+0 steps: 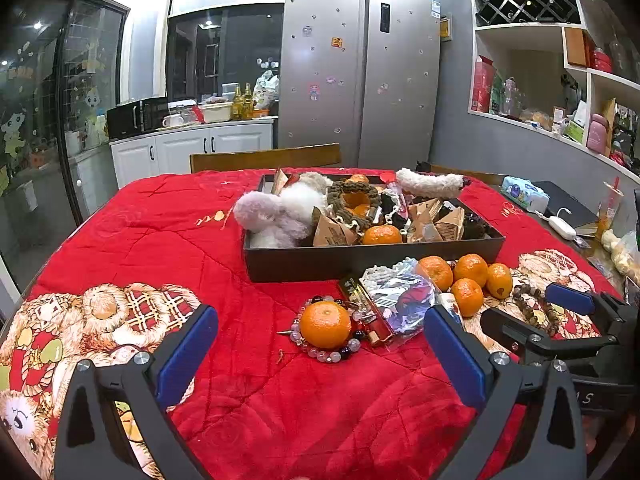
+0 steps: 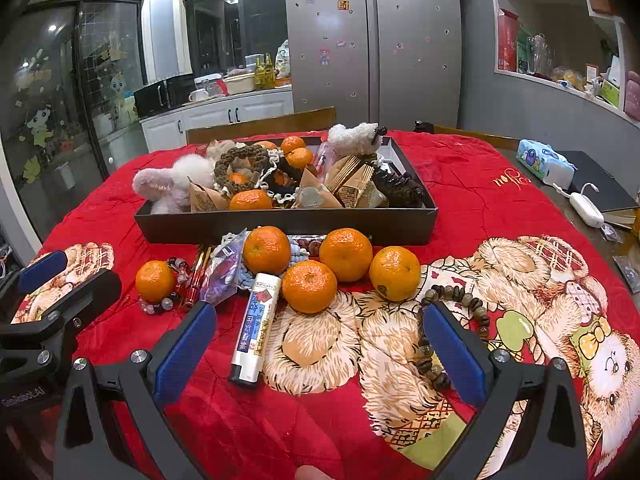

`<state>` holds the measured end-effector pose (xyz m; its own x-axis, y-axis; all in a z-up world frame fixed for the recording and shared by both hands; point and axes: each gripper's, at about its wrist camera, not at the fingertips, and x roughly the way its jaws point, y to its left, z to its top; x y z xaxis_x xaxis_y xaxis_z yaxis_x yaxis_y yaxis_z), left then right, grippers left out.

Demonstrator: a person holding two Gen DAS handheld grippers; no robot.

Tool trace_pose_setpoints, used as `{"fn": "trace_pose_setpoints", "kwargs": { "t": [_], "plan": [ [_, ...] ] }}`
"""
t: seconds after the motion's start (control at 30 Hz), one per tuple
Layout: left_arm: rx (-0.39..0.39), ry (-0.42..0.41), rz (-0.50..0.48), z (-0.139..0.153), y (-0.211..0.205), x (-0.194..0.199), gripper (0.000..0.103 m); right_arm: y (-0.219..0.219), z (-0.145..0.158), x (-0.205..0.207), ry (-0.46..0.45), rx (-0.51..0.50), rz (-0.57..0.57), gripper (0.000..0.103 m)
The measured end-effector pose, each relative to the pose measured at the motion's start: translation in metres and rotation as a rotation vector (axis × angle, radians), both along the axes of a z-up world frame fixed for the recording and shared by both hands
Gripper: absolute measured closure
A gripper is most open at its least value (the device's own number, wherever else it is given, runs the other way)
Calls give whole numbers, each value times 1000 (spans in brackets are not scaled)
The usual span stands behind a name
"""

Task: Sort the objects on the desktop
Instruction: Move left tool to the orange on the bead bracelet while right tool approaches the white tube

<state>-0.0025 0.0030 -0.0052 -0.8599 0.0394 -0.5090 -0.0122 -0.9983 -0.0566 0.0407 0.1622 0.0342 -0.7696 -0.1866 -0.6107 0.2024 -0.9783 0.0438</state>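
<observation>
A dark tray [image 1: 360,260] [image 2: 288,224] full of fluffy toys, paper packets and tangerines sits mid-table on the red blanket. In front of it lie loose things. One tangerine [image 1: 325,325] [image 2: 155,281] rests inside a bead bracelet [image 1: 320,354]. Beside it are a red lighter [image 1: 366,312], a plastic bag [image 1: 400,296], a cluster of tangerines [image 1: 466,280] [image 2: 332,264], a white lighter [image 2: 256,328] and a brown bead string [image 2: 434,340] [image 1: 536,308]. My left gripper [image 1: 320,352] is open, low before the bracelet tangerine. My right gripper [image 2: 320,352] is open, with the white lighter between its fingers, untouched.
A tissue pack [image 2: 544,162], a white charger [image 2: 586,208] and a dark notebook [image 2: 600,184] lie at the table's right edge. A wooden chair back [image 1: 264,158] stands behind the tray. A fridge and kitchen counter are beyond.
</observation>
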Motion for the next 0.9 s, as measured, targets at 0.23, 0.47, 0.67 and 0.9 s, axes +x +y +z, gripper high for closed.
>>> {"fn": "trace_pose_setpoints", "kwargs": {
  "t": [0.23, 0.47, 0.67, 0.9],
  "plan": [
    [-54, 24, 12, 3, 9, 6, 0, 2, -3, -3, -25, -16, 3, 0],
    [-56, 16, -21, 4, 11, 8, 0, 2, -5, -6, -42, -14, 12, 0],
    [-34, -3, -17, 2, 9, 8, 0, 2, -4, -4, -32, -14, 15, 0],
    [-25, -5, -23, 1, 8, 6, 0, 2, -4, -4, -38, -25, 24, 0]
  ]
}}
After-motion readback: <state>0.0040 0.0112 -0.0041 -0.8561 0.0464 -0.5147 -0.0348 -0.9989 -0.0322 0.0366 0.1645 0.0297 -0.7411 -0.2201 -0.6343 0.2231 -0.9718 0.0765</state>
